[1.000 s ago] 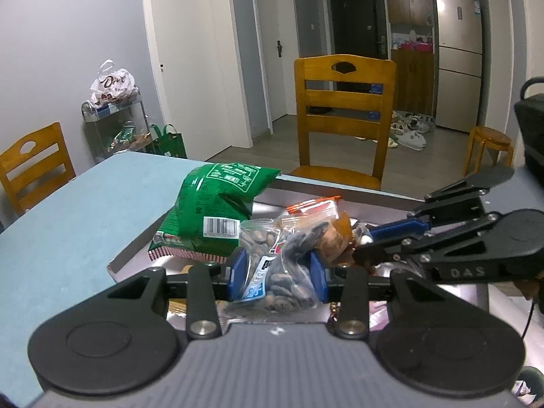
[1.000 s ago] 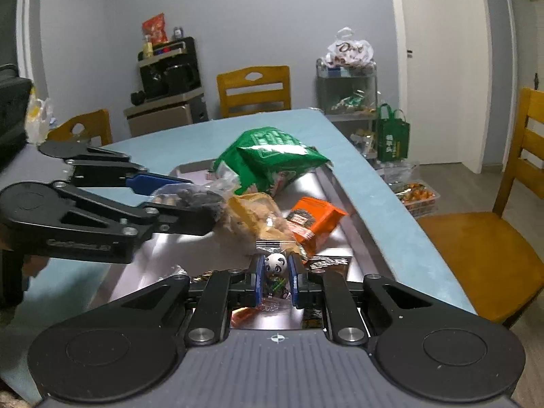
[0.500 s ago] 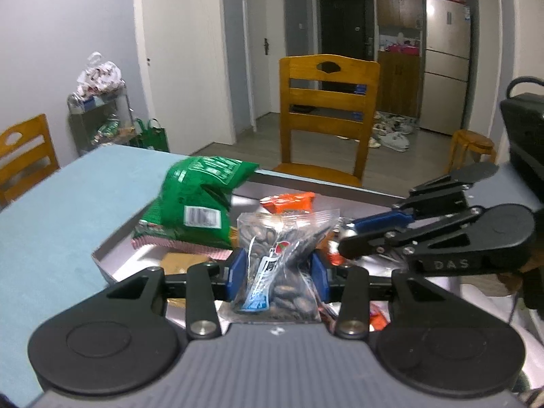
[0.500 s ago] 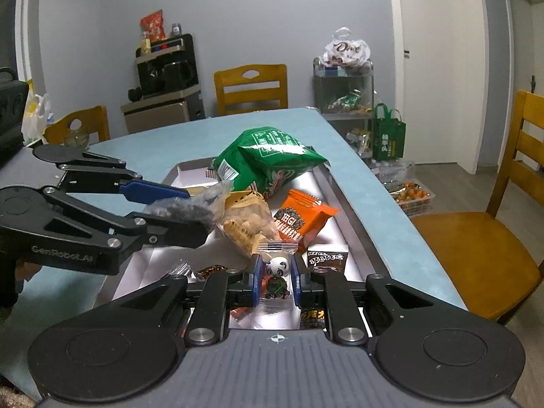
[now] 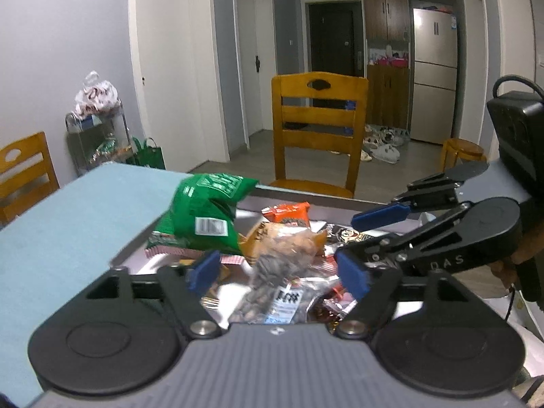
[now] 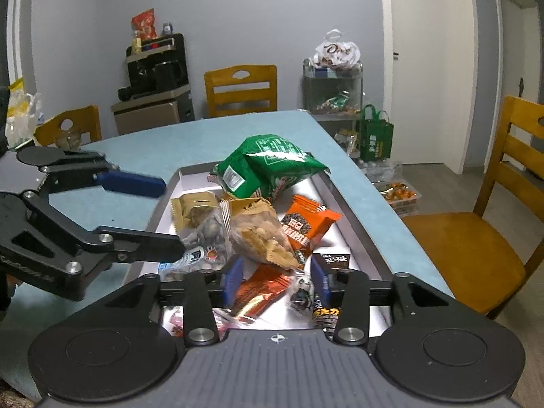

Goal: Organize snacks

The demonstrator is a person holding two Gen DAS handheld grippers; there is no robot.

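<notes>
In the right wrist view, the left tool [image 6: 170,217] reaches in from the left edge of the frame, its jaws spread wide after just having been opening, with the clear bag of dark seeds [image 6: 200,238] lying loose beneath its lower finger and no pad pressing on it. That bag rests in the grey tray [image 6: 343,204] on the pale blue bench [image 6: 142,149], touching a clear bag of tan nuts [image 6: 261,234] just to its right. Behind them, toward the upper middle of the frame, a green snack bag [image 6: 268,166] leans across the far end of the tray, and an orange packet [image 6: 306,224] lies right of the nuts. At lower centre the right tool [image 6: 277,278] stands part open, its jaws having just been opening; a small clear packet with a panda face [image 6: 301,289] and an orange-red wrapper [image 6: 261,289] sit between the blue pads, and neither pad visibly grips them. In the left wrist view, the seed bag lies at lower centre between the left tool's wide-set pads, touching neither, and the right tool [image 5: 357,238] enters from the right edge.
</notes>
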